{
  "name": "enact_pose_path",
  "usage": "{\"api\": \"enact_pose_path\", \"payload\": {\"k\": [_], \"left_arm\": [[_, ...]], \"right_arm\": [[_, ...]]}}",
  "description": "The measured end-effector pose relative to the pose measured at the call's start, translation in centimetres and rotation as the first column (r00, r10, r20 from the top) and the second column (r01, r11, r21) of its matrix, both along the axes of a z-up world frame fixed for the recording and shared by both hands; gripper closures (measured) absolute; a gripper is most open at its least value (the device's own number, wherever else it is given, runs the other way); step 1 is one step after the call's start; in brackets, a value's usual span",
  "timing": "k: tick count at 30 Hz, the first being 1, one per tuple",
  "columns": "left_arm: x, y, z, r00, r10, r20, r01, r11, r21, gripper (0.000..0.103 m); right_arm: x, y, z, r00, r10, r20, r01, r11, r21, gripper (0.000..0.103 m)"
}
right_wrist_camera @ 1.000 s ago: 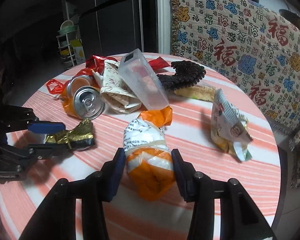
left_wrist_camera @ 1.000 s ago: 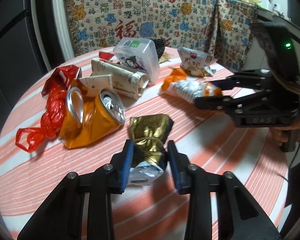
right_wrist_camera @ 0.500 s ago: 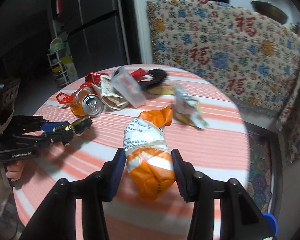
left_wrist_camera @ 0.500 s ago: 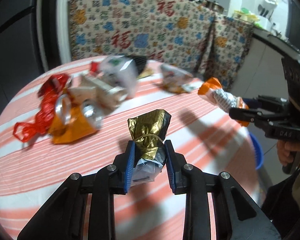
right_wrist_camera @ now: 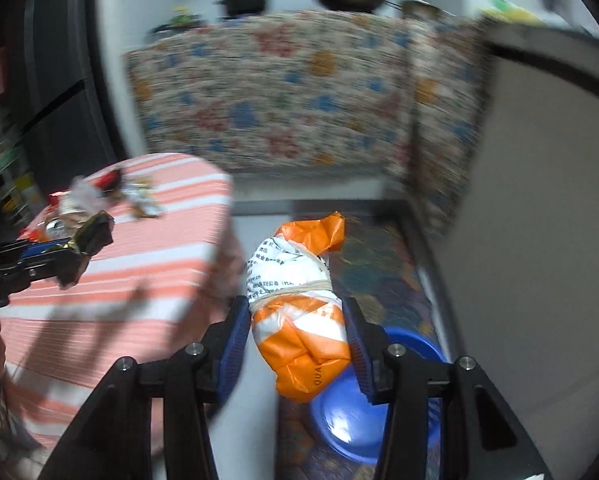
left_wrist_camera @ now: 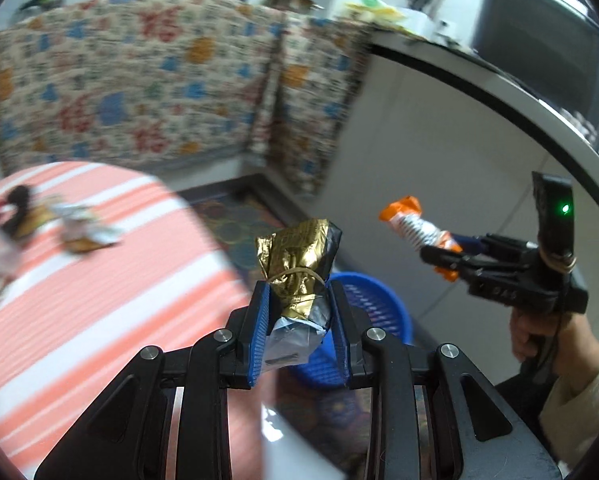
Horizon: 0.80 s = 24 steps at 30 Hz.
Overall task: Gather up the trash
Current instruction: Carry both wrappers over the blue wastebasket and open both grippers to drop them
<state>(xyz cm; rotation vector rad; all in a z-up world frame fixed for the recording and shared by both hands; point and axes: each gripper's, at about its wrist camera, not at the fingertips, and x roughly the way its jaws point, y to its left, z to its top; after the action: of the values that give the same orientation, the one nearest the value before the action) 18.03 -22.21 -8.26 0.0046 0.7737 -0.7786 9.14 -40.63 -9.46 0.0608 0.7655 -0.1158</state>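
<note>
My left gripper (left_wrist_camera: 299,316) is shut on a gold foil wrapper (left_wrist_camera: 299,264) bound with a rubber band, held in the air past the table edge above a blue basket (left_wrist_camera: 363,312) on the floor. My right gripper (right_wrist_camera: 297,340) is shut on an orange and white plastic packet (right_wrist_camera: 299,308), held over the same blue basket (right_wrist_camera: 351,412). The right gripper with its packet (left_wrist_camera: 419,232) shows at the right of the left wrist view. The left gripper with the gold wrapper (right_wrist_camera: 93,236) shows at the left of the right wrist view.
The round table with an orange-striped cloth (left_wrist_camera: 99,280) lies to the left, with blurred leftover trash (right_wrist_camera: 99,196) at its far side. A patterned cloth (left_wrist_camera: 139,80) hangs behind. A white counter (left_wrist_camera: 439,140) stands right of the basket.
Both grippers have swung right, off the table, carrying their items to above the blue basket. The table and its pile have slid to the left of both views.
</note>
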Motion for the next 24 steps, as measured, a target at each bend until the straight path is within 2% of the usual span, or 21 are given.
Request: {"api": "enact_pose_path", "payload": {"k": [5,11,21,24], "left_arm": [[0.3,-7.5,-2.0,0.995,-0.08,-0.057,0.08,0.997,0.004,0.075],[1.2,-13.5,-5.2,0.986,-0.114,-0.124,0.117,0.993,0.014,0.075],[2.2,-19.3,-8.8,0.975,-0.148,-0.164,0.16,0.985,0.065,0.073],[3.2,-20.4,-9.9,0.972,-0.15,-0.183,0.165,0.984,0.068,0.066]], "right_arm": [[-2.4,-6.0,-2.0,0.991,-0.125,-0.048,0.126,0.992,0.003,0.056],[-3.3,-10.7,-4.5,0.979,-0.187,-0.083,0.19,0.982,0.021,0.056],[-1.9,-15.4,-9.2,0.967,-0.214,-0.139,0.225,0.972,0.064,0.055],[-1.4,-15.9,-10.7,0.968,-0.199,-0.149,0.212,0.975,0.073,0.053]]}}
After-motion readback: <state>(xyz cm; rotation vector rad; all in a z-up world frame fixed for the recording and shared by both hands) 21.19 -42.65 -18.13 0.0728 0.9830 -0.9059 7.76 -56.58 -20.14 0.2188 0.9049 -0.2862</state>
